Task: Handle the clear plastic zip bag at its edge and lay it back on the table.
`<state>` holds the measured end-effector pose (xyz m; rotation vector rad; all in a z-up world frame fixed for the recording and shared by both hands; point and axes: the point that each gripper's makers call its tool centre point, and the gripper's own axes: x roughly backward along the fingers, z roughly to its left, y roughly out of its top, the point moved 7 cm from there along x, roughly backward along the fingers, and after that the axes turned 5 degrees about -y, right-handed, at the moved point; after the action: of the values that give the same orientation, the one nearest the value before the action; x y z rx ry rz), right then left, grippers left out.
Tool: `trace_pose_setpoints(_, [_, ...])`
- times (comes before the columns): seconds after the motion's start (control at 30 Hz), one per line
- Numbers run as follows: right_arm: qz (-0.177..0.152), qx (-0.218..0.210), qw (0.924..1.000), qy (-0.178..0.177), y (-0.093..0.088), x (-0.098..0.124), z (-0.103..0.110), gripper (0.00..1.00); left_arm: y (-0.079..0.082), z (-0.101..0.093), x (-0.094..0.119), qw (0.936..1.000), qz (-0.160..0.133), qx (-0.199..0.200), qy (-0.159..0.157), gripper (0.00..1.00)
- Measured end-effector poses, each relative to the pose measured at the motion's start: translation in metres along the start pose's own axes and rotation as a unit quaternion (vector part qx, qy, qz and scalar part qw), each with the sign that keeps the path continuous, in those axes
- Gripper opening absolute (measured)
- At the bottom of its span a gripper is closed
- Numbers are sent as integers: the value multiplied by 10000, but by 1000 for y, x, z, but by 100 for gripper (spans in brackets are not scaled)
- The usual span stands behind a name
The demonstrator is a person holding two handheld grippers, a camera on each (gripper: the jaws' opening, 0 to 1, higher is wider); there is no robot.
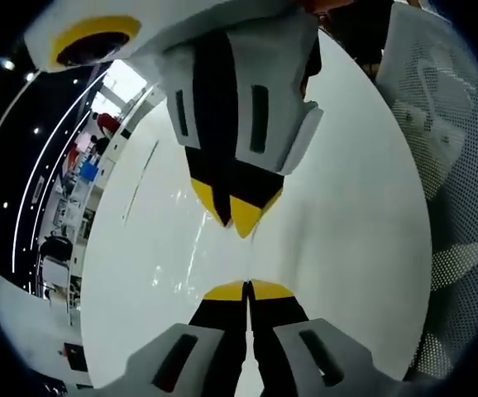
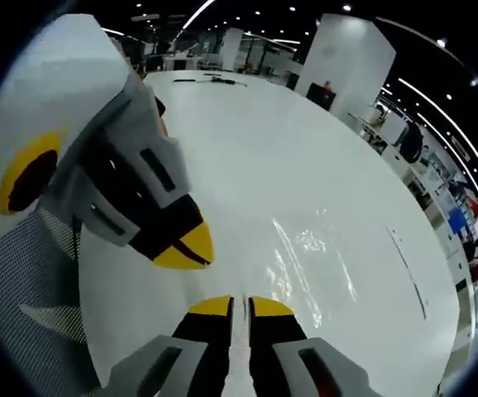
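Observation:
The clear zip bag [image 1: 191, 248] lies nearly invisible on the white table [image 1: 346, 207], marked mostly by glints and faint creases. My left gripper [image 1: 247, 288] is shut at the bottom of the left gripper view, and the film appears to run into its yellow tips. Opposite it, my right gripper [image 1: 241, 217] comes down from the top with its tips together on the same film. In the right gripper view, the right gripper [image 2: 241, 302] is shut with a thin pale sliver between its jaws. The left gripper [image 2: 191, 248] sits just left of it. The bag [image 2: 305, 252] shines to the right.
A white mesh chair [image 1: 446, 124] stands past the table's edge, also seen as mesh chair [image 2: 24, 273]. Small dark items [image 2: 210, 78] lie at the far end of the table [image 2: 247, 124]. A thin dark line [image 2: 406, 260] crosses the tabletop. Office desks and ceiling lights lie beyond.

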<state>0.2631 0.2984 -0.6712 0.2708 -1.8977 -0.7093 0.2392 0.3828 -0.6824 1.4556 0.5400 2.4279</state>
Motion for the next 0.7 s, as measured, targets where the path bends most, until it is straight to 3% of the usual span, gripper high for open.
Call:
trace_pose_setpoints(0.2, [-161,-152,9990,-391,-9,19,-5,4,0,1,-5,10000,48,47,0,0])
trace_pose_setpoints(0.7, [-82,-700,9964,-468,-35,34,11,5,-9,2,-22,9995,257,14,-165,0])
